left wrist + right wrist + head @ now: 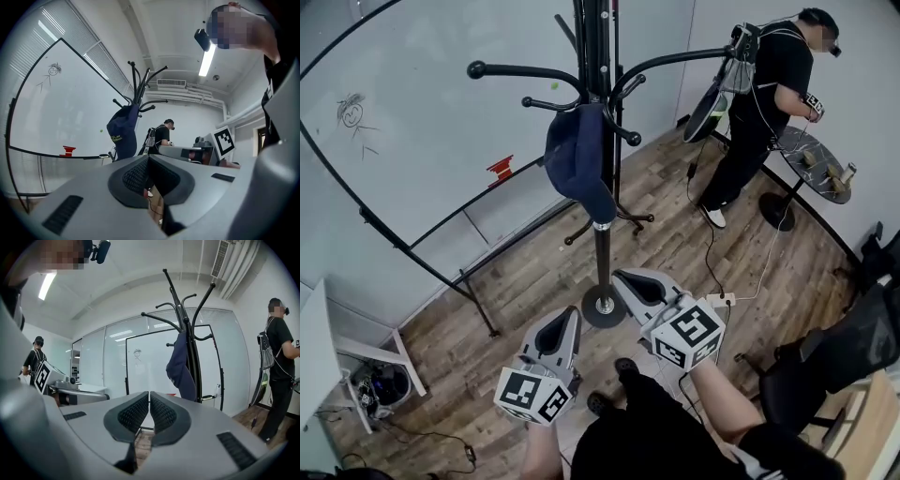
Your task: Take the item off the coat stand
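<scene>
Overhead, the navy cap (579,159) hangs from a hook on the black coat stand (602,253), well above the wood floor (534,281). Both the left tongs (568,319) and the right tongs (628,279) are pressed together, holding nothing, low near the stand's base and apart from the cap.

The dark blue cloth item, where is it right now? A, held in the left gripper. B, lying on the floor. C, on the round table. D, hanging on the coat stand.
D: the dark blue cloth item hangs from a hook of the coat stand, off the floor.
</scene>
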{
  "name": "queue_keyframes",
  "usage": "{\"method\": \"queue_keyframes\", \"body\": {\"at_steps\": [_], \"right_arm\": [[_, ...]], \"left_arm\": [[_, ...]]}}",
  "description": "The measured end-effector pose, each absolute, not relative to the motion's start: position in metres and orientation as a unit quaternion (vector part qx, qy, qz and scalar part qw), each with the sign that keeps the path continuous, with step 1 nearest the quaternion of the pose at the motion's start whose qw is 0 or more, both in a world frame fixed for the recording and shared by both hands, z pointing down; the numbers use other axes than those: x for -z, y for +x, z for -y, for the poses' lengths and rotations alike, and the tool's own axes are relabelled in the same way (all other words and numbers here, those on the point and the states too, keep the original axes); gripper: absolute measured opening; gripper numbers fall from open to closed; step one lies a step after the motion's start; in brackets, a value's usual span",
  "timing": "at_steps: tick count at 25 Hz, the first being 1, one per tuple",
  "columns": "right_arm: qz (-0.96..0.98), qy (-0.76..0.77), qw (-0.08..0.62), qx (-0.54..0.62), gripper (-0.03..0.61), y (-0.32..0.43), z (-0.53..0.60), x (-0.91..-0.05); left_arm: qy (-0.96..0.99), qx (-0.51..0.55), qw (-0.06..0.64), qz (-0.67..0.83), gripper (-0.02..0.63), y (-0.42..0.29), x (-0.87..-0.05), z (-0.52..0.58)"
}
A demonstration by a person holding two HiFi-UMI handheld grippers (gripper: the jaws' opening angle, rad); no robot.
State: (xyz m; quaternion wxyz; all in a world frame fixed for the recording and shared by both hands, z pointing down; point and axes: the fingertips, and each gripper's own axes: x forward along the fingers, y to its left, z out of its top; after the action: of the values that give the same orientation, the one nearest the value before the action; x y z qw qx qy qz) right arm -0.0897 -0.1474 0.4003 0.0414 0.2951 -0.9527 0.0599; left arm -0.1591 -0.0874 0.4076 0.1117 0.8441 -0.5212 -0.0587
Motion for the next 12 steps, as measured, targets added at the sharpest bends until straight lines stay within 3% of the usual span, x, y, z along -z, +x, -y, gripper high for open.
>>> {"method": "queue_keyframes", "body": {"at_steps": [12], "right_arm": [[0.963, 0.266, 0.017, -0.034, 0.034, -0.099, 0.243, -0.366]], "left_arm": [[0.827, 0.059, 0.082, 0.553, 0.014, -0.158, -0.379, 0.155]]}}
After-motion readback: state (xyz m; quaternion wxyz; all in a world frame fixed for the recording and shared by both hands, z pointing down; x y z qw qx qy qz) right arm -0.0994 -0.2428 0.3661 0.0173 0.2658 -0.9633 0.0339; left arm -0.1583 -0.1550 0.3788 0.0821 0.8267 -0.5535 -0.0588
